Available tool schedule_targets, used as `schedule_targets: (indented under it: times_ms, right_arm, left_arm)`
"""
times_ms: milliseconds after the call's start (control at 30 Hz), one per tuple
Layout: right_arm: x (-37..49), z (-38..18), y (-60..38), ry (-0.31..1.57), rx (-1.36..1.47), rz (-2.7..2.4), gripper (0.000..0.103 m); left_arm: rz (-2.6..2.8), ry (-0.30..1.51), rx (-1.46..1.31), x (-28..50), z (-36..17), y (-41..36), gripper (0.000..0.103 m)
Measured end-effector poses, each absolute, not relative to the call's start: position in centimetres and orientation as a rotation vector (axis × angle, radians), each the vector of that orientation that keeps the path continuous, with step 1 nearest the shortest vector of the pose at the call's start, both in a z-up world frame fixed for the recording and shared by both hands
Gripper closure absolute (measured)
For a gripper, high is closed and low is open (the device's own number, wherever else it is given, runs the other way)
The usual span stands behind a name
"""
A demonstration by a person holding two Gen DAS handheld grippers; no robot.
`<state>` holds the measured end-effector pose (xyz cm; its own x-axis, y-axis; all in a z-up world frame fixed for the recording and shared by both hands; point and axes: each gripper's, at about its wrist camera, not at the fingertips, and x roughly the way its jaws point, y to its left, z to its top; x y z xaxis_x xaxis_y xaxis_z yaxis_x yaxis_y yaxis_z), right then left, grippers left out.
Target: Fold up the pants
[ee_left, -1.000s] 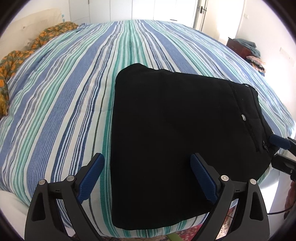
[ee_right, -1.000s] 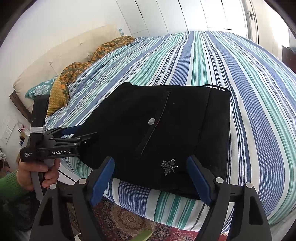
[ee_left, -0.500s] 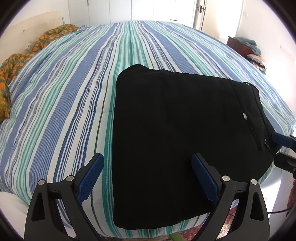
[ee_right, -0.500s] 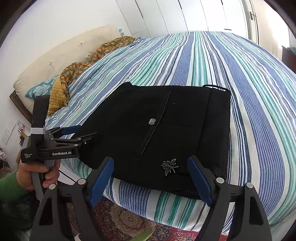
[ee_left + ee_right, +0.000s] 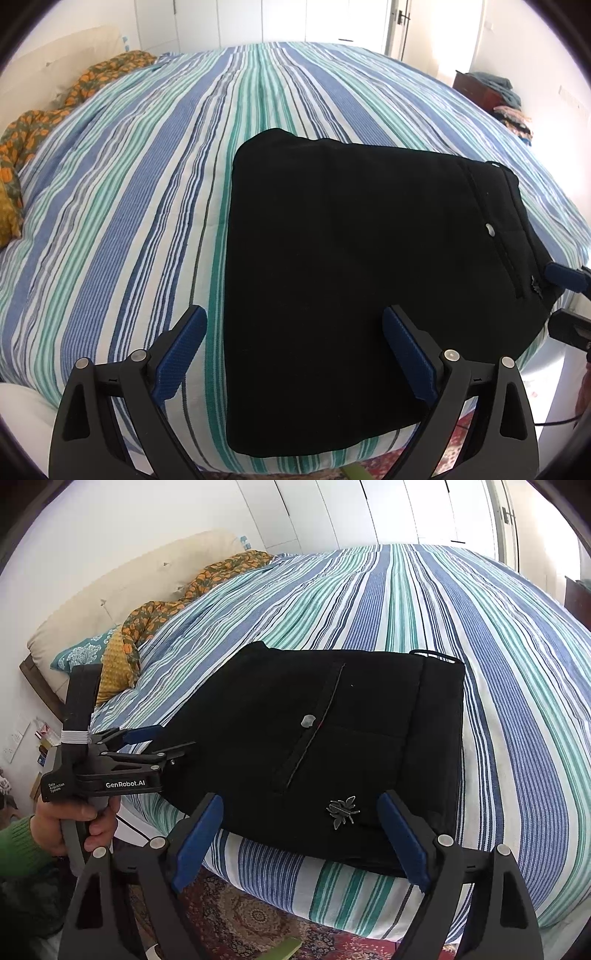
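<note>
Looking along the left gripper first: jaws spread wide, nothing btwn them, pads clear of cloth. Black pants lie folded into a compact near-square slab on the striped bedspread, at the near edge of the bed. Slab sits ahead and to the right of centre in this view; left pad hangs over bare stripes, right pad over the black cloth. Waistband w/ button runs down the slab's right side, twd the right gripper, seen only as a blue tip and dark body at the far right edge.

Switching to right wrist view: right gripper also wide, jaws just been opening further, empty, both pads hovering at the pants' near edge w/o pressing. Waistband end w/ belt loop lies ahead-right; small metal insect ornament sits just past the fingertips. Left gripper pokes in from the left at the slab's other side, held by a hand in a green sleeve; looks parted, not biting cloth.

Judging from this: folded pkg roughly square, so no strong long axis; waistband side nearer right tool, plain folded side nearer left. Fold looks about done; any further halving prob. needs both tools pinching the near edge and carrying it away across the slab.
</note>
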<state>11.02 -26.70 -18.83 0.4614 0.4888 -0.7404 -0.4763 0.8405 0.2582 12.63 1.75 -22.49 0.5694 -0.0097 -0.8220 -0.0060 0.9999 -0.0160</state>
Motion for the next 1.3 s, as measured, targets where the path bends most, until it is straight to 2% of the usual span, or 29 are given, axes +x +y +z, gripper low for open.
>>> schedule_targets:
  times_ms: [267, 433, 500, 567, 667, 700, 733, 767, 800, 833, 867, 900, 1000, 1233, 1267, 1300]
  right_arm:
    - [11.4, -18.4, -27.2, 0.931, 0.049, 0.614, 0.017]
    - [13.7, -15.4, -32.9, 0.905, 0.241, 0.556, 0.017]
    - [16.0, -16.1, -35.3, 0.973, 0.342, 0.562, 0.017]
    - [18.6, -18.8, -36.4, 1.131, 0.445, 0.621, 0.017]
    - [21.2, -22.6, -36.0, 1.287, 0.503, 0.694, 0.017]
    - [21.8, -23.5, -35.3, 1.325, 0.500, 0.725, 0.017]
    - [22.3, -24.2, -34.7, 1.356, 0.470, 0.732, 0.018]
    - [22.8, -24.8, -34.0, 1.382, 0.447, 0.740, 0.023]
    - [23.1, -25.1, -33.4, 1.395, 0.444, 0.750, 0.029]
    - [23.3, -25.2, -33.0, 1.402, 0.457, 0.761, 0.034]
    - [23.4, -25.0, -32.6, 1.404, 0.468, 0.777, 0.047]
    - [23.3, -24.5, -32.4, 1.389, 0.461, 0.792, 0.055]
    - [23.7, -22.0, -31.8, 1.330, 0.447, 0.833, 0.064]
    - [29.6, -15.2, -28.4, 1.180, 0.395, 0.909, 0.065]
    - [31.1, -14.4, -28.0, 1.152, 0.395, 0.906, 0.065]
    - [32.4, -13.6, -27.8, 1.125, 0.405, 0.905, 0.065]
  left_arm:
    - [-0.013, 0.988, -0.049, 12.9, -21.6, 3.0, 0.006]
    - [-0.040, 0.964, -0.331, 13.1, -20.7, 8.7, 0.007]
    - [-0.069, 1.052, -0.427, 14.7, -22.5, 10.3, 0.007]
    - [-0.138, 1.131, -0.494, 16.3, -24.4, 11.0, 0.007]
    - [-0.231, 1.170, -0.570, 17.7, -25.7, 11.1, 0.007]
    - [-0.267, 1.183, -0.582, 18.1, -25.9, 10.8, 0.010]
    - [-0.297, 1.195, -0.594, 18.5, -26.1, 10.4, 0.027]
    - [-0.334, 1.212, -0.622, 18.8, -26.4, 10.0, 0.043]
    - [-0.333, 1.228, -0.634, 18.7, -26.4, 9.6, 0.054]
    - [-0.318, 1.220, -0.613, 18.8, -25.8, 9.4, 0.071]
    - [-0.317, 1.209, -0.594, 18.8, -25.0, 9.2, 0.078]
    - [-0.315, 1.194, -0.581, 18.8, -24.0, 9.0, 0.082]
    - [-0.341, 1.122, -0.573, 19.7, -20.6, 9.1, 0.083]
    - [-0.303, 0.946, -0.489, 27.9, -13.2, 12.5, 0.083]
    - [-0.289, 0.921, -0.472, 29.1, -12.6, 12.9, 0.082]
    - [-0.261, 0.900, -0.433, 30.4, -12.2, 13.1, 0.075]
